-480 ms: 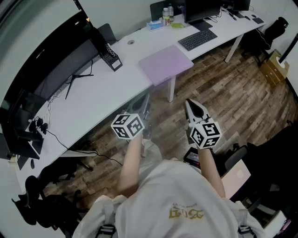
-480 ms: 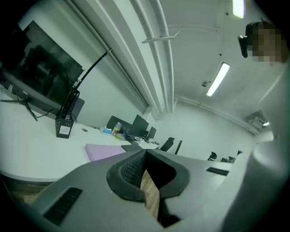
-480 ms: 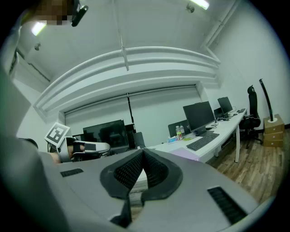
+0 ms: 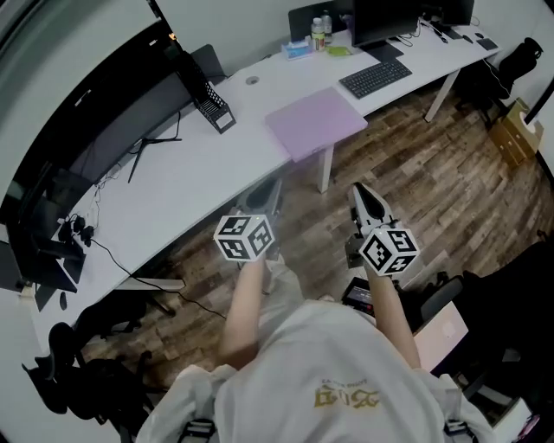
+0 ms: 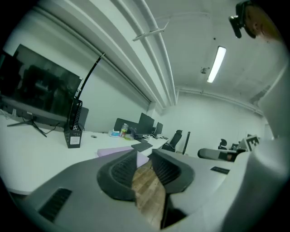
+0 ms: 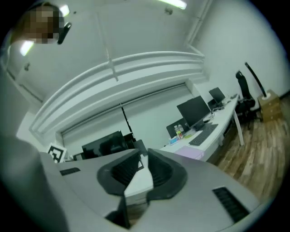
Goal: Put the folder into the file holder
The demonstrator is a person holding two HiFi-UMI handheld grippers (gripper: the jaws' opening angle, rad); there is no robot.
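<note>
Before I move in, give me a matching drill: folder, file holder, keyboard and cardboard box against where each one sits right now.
Things:
1. folder
2. file holder
3. keyboard
4. cardboard box

Places:
A. on the wooden floor, past the desk's far end
B. lying flat at the front edge of the desk
C. standing on the desk beside the big dark screen
D. on the desk in front of a monitor

Pairs: 1-B, 2-C, 3-D, 4-A
</note>
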